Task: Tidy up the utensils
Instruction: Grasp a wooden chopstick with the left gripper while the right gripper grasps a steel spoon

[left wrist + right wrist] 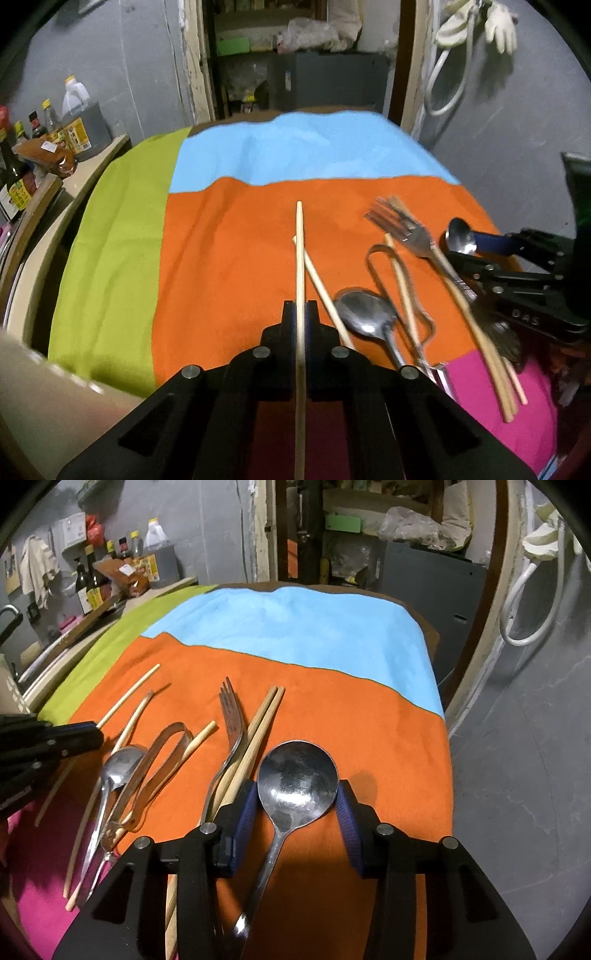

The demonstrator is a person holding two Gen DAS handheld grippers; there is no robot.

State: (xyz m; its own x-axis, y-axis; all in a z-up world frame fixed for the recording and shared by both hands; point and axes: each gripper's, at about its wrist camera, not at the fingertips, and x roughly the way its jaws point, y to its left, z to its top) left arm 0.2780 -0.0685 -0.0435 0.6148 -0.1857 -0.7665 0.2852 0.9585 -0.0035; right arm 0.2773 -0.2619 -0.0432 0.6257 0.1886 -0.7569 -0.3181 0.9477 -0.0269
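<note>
My left gripper is shut on a pale wooden chopstick that runs straight out ahead between its jaws over the orange cloth. A second chopstick lies slanted under it. To the right lie a small spoon, metal tongs, a fork and a pair of chopsticks. My right gripper is shut on the bowl of a large steel spoon, blue pads against its sides. Left of it lie the fork and chopstick pair.
The table carries a patchwork cloth of orange, blue, green and pink. Sauce bottles stand on a shelf to the left. Behind the table is a doorway with cluttered shelves. The table's right edge drops to a grey floor.
</note>
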